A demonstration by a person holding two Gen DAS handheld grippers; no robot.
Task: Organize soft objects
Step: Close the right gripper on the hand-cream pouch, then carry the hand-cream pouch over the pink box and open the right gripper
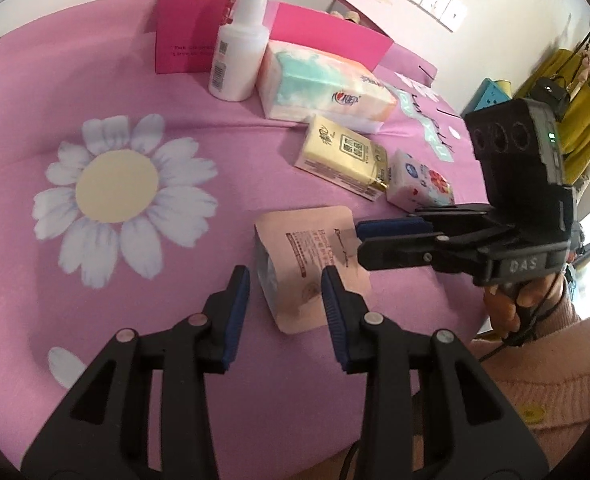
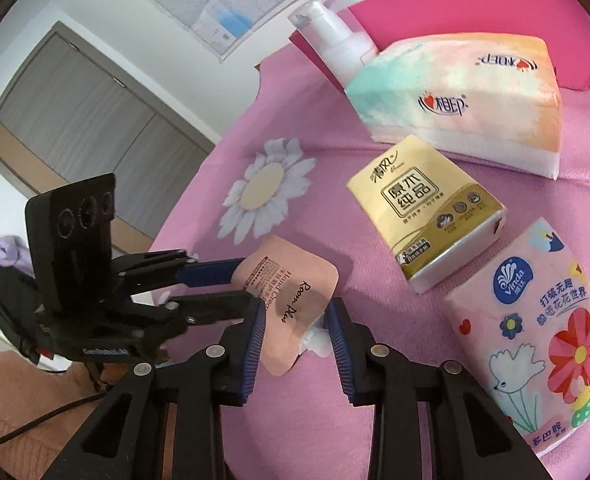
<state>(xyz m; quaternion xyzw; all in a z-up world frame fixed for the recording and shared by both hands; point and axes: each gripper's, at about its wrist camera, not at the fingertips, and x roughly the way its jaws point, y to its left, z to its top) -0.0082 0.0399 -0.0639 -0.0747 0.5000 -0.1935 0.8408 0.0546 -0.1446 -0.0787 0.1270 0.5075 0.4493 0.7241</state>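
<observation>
pale pink and flat, the hand cream pouch (image 1: 309,268) lies on the pink flowered cloth (image 1: 143,80) at the near edge of the table, and both tools meet over it from two sides, likely so the floppy pack can be steadied by one while the other takes it. the left gripper (image 1: 285,312) has its fingers narrowed around the pouch's near end, with a gap on one side, so it looks not yet pinched. the right gripper (image 2: 295,332) straddles the opposite end, also half-closed; whether its pads press i cannot tell. just beyond sit a yellow tissue pack (image 1: 345,160) and a flowered tissue pack (image 1: 421,184), then a large tissue pack (image 1: 323,84) beside a white pump bottle (image 1: 239,48), all in front of an open pink box (image 1: 187,36), probably where things go.
</observation>
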